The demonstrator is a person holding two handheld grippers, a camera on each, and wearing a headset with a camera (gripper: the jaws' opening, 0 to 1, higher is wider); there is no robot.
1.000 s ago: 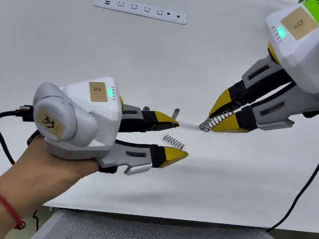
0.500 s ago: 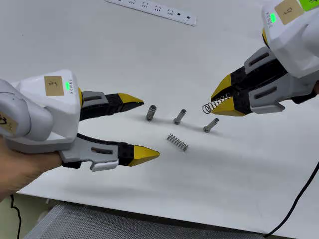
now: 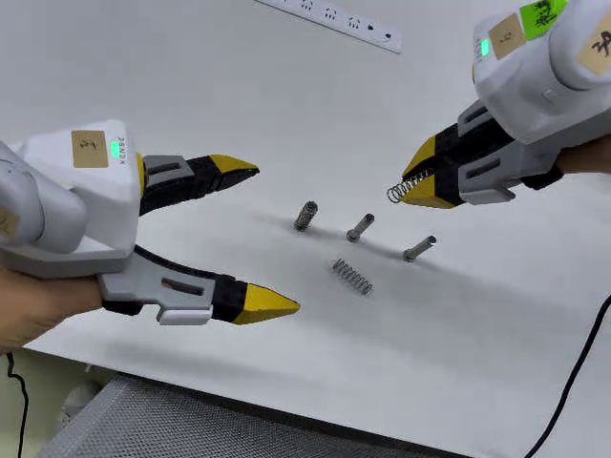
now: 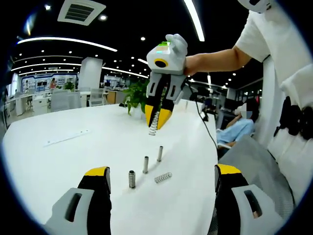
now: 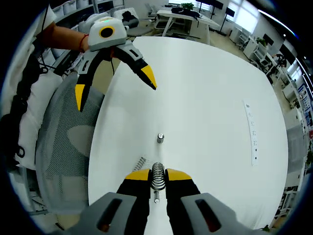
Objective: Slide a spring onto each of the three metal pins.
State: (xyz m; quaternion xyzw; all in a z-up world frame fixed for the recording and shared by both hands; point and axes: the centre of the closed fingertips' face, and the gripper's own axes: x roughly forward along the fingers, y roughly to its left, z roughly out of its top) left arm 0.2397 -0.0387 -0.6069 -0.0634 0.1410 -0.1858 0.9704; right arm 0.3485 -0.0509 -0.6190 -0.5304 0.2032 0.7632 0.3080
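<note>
In the head view, three metal pins stand in a short row on the white counter (image 3: pixel 191 67). They are nearer its front edge than the far edge, where a power strip (image 3: pixel 334 19) lies. The left-end pin (image 3: pixel 305 216) already wears a spring. The middle pin (image 3: pixel 360 227) and the right-end pin (image 3: pixel 419 249) are bare. A loose spring (image 3: pixel 352 277) lies flat just beside the middle pin, on the front-edge side. The right gripper (image 3: pixel 412 187) hovers over the far-right side of the row, its jaws pinching the held spring (image 3: pixel 401 191), whose free end pokes out toward the pins. The left gripper (image 3: pixel 263 239) hangs at the left of the row, jaws spread wide and holding nothing.

In the left gripper view, the pins read as upright. The held spring (image 4: pixel 154 125) hangs nearly upright from the right gripper's tips, above and beyond the right-end pin (image 4: pixel 160 153) and well clear of its top. The loose spring (image 4: pixel 163 177) lies on the counter ahead of this gripper's spread jaws.

In the right gripper view, the jaws are pressed together on the held spring (image 5: pixel 157 176). What is probably the right-end pin (image 5: pixel 156 198) shows just under the coil, though the fisheye makes that hard to confirm.

The coming move seems to turn on lining up the coil's long axis with a bare pin's upright axis, then lowering it. The right gripper is the nearer one and already carries the spring.
</note>
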